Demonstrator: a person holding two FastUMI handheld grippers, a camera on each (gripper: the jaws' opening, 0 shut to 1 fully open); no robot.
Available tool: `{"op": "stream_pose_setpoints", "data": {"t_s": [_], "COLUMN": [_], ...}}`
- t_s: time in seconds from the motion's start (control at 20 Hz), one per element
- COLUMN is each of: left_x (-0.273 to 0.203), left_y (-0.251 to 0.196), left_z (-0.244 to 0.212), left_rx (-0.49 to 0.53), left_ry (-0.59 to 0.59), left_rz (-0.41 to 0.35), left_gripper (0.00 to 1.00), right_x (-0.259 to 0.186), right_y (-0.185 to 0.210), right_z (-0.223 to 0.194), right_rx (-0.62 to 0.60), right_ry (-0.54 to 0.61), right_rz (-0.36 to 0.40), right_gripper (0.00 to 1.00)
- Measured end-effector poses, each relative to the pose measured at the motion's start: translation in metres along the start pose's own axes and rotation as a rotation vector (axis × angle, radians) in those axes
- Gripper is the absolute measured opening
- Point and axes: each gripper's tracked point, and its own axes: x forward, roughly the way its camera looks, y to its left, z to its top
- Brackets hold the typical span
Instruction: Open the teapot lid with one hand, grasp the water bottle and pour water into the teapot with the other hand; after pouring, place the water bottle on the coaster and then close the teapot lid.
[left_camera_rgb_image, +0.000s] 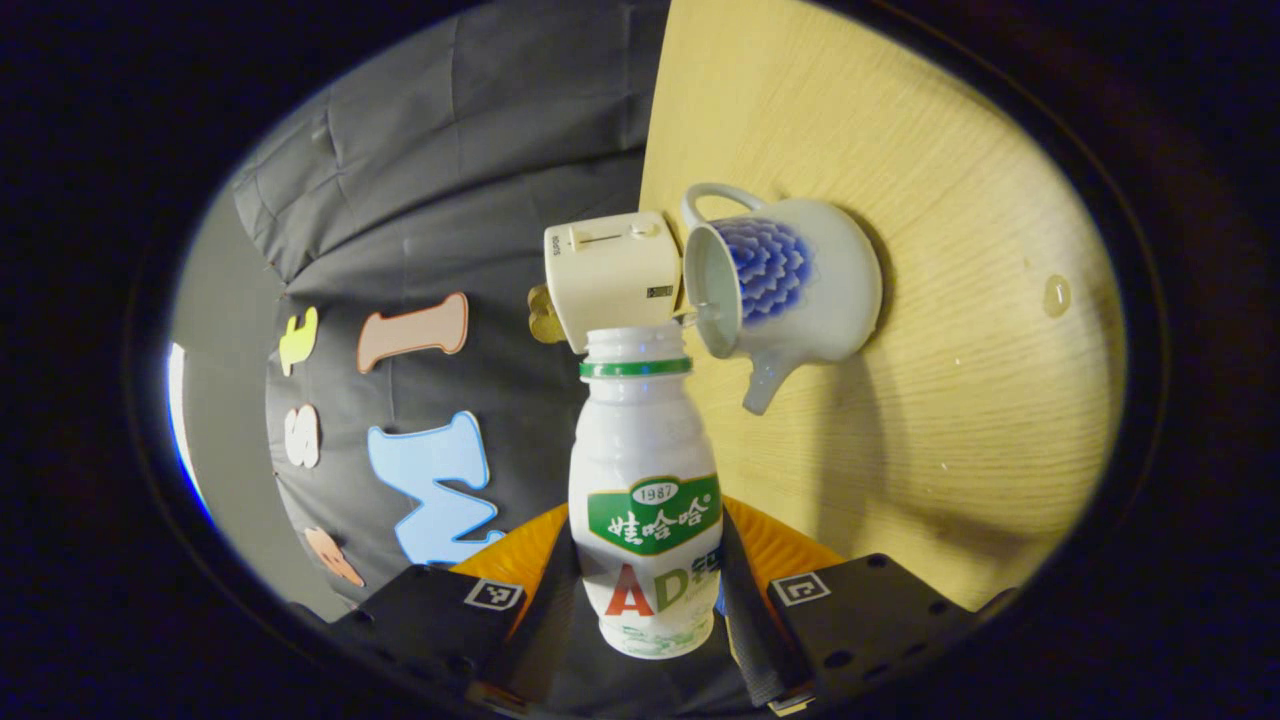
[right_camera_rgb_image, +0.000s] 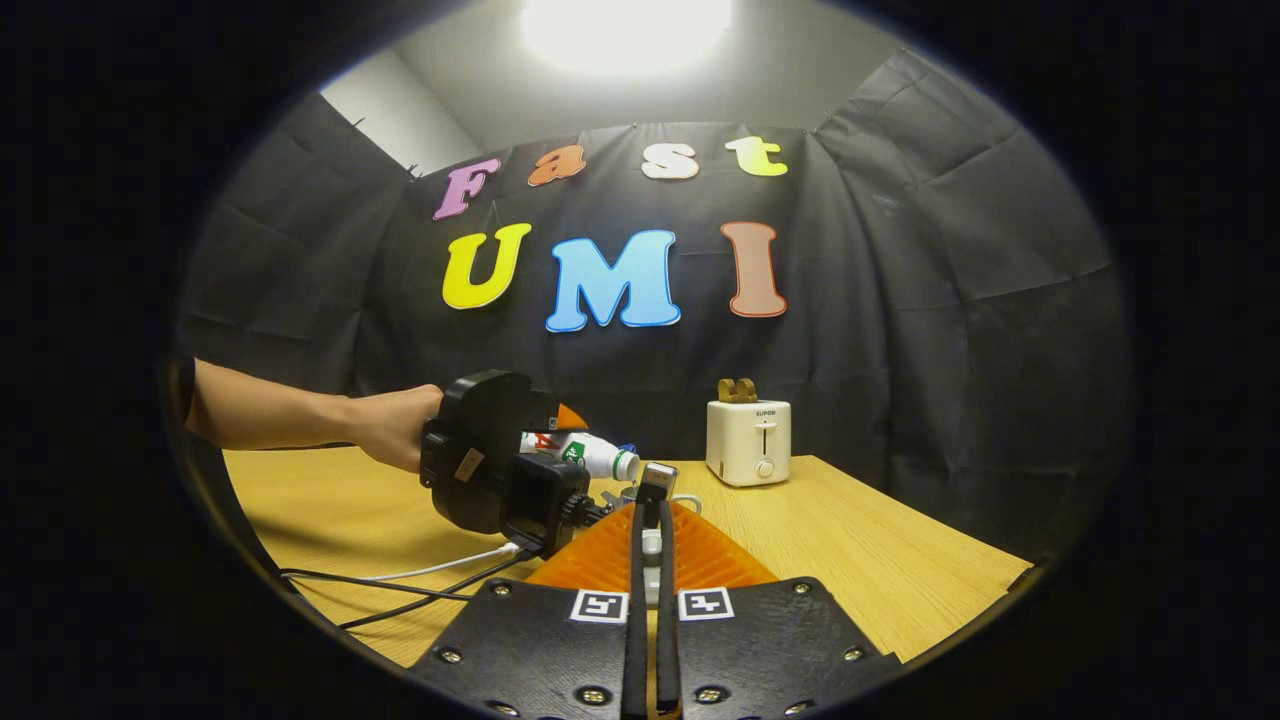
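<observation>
We see a wooden table (right_camera_rgb_image: 880, 560), toaster (right_camera_rgb_image: 748, 441) near its back edge. Left gripper (left_camera_rgb_image: 645, 600) clamps the capless bottle (left_camera_rgb_image: 645, 500), tipped over the teapot (left_camera_rgb_image: 790, 280); right gripper (right_camera_rgb_image: 652, 540) is nearly closed, contents unclear.

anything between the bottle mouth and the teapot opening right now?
Nothing visible. In the left gripper view the uncapped water bottle, clamped in the left gripper, has its mouth right at the lidless teapot rim, toaster behind.
</observation>
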Motion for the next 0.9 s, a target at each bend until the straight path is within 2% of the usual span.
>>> {"op": "stream_pose_setpoints", "data": {"t_s": [0.3, 0.4, 0.65, 0.7, 0.75, 0.8, 0.85, 0.9], "left_x": [0.0006, 0.0022, 0.0014, 0.0011, 0.0003, 0.0, -0.0002, 0.0008], "left_y": [0.0008, -0.0009, 0.001, 0.0031, 0.0022, 0.0008, 0.0032, 0.0038], "left_z": [-0.0006, -0.0029, -0.0013, 0.0012, 0.0017, 0.0013, 0.0006, 0.0001], "left_rx": [0.031, 0.043, 0.072, 0.091, 0.1, 0.108, 0.114, 0.122], "left_ry": [0.003, 0.007, 0.002, -0.008, -0.011, -0.01, -0.012, -0.01], "left_rz": [-0.001, -0.005, -0.003, 0.004, 0.004, 0.001, 0.008, 0.014], "left_gripper": [0.8, 0.75, 0.8, 0.75, 0.8, 0.8, 0.75, 0.8], "right_x": [-0.0003, -0.0004, 0.0003, -0.0006, -0.0008, -0.001, -0.0009, -0.0005], "right_y": [-0.0003, -0.0005, -0.0013, -0.0023, -0.0026, -0.0027, -0.0024, -0.0018], "right_z": [0.0007, -0.0006, -0.0001, 0.0001, 0.0003, 0.0, 0.0008, 0.0009], "right_rx": [0.004, -0.001, -0.003, -0.002, -0.001, 0.0, 0.0, 0.001], "right_ry": [0.003, 0.002, 0.003, 0.004, 0.004, 0.004, 0.003, 0.002], "right_rz": [0.001, 0.0, -0.004, -0.005, -0.005, -0.006, -0.005, -0.004], "right_gripper": [0.04, 0.04, 0.04, 0.04, 0.04, 0.04, 0.04, 0.04]}}
